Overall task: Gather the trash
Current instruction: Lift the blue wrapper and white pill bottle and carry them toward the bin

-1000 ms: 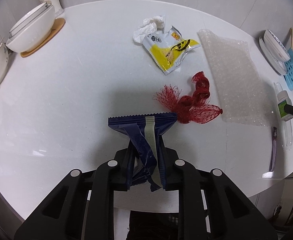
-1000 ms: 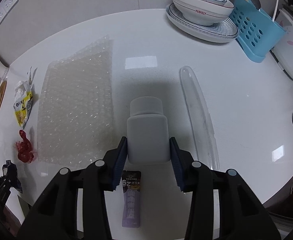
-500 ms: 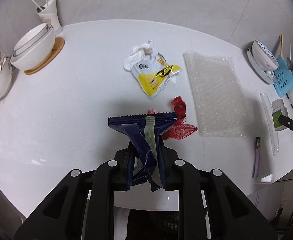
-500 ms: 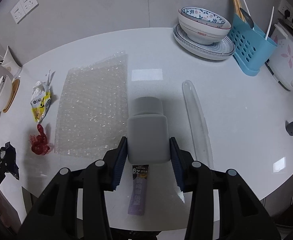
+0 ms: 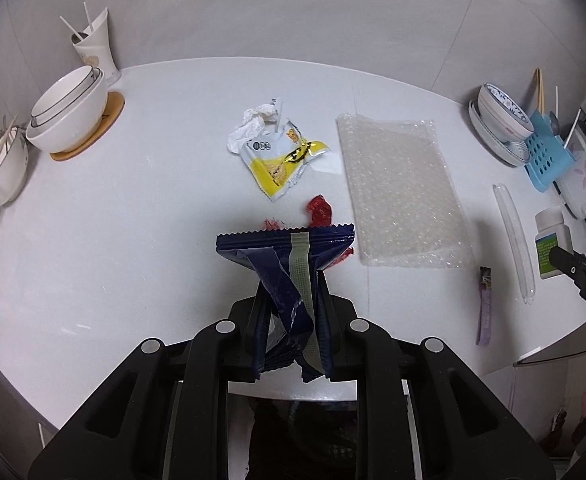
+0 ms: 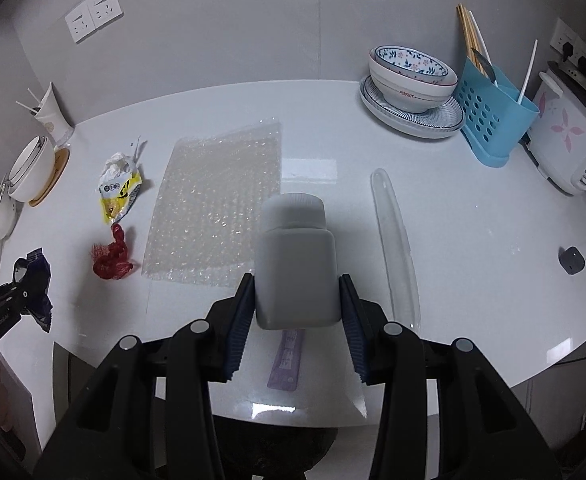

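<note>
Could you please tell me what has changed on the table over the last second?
Both grippers have pulled up and away from the white table; more of it shows now. The left gripper still grips the dark blue wrapper, the right gripper the white bottle. The remaining trash hasn't moved.

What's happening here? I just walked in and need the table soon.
A person is clearing trash off the white table with a pair of tongs in each hand. The left tongs are shut on a blue wrapper, the right tongs on a white bottle, both held above the table. A yellow wrapper, tissue, red netting, bubble wrap, a clear tube and a purple sachet lie uncollected.
</note>
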{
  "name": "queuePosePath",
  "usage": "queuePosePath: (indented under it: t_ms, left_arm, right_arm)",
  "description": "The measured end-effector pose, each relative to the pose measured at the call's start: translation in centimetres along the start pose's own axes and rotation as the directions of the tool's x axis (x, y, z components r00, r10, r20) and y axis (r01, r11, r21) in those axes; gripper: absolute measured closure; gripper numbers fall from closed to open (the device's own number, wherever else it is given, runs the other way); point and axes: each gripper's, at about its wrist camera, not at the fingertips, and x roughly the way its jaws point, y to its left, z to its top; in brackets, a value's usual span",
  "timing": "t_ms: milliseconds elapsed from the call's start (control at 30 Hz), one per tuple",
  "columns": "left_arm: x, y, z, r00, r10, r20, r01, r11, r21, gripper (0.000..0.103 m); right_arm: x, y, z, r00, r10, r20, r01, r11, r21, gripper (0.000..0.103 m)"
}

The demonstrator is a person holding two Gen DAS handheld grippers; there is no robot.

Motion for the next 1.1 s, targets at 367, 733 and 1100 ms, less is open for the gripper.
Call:
queuePosePath:
  t_ms: [367, 733, 1100]
  left_arm:
    - [-1.8, -2.1, -3.2, 1.000, -0.019, 0.003, 0.019, 1.000, 0.011, 0.084]
    - [-3.4, -3.9, -7.9, 0.999, -0.042, -0.003, 0.042, 0.999, 0.011, 0.084]
    - [-4.0, -5.8, -12.9, 0.997, -0.077, -0.022, 0.078, 0.997, 0.019, 0.084]
  right_arm:
    - [-2.8, 0.5, -3.9, 1.000, 0.024, 0.002, -0.024, 0.999, -0.042, 0.063]
    - [-4.5, 0.5, -8.0, 0.999, 0.046, 0.002, -0.045, 0.997, -0.066, 0.063]
    - [-4.9, 0.4, -13.5, 0.996, 0.076, -0.038, -0.079, 0.994, -0.072, 0.063]
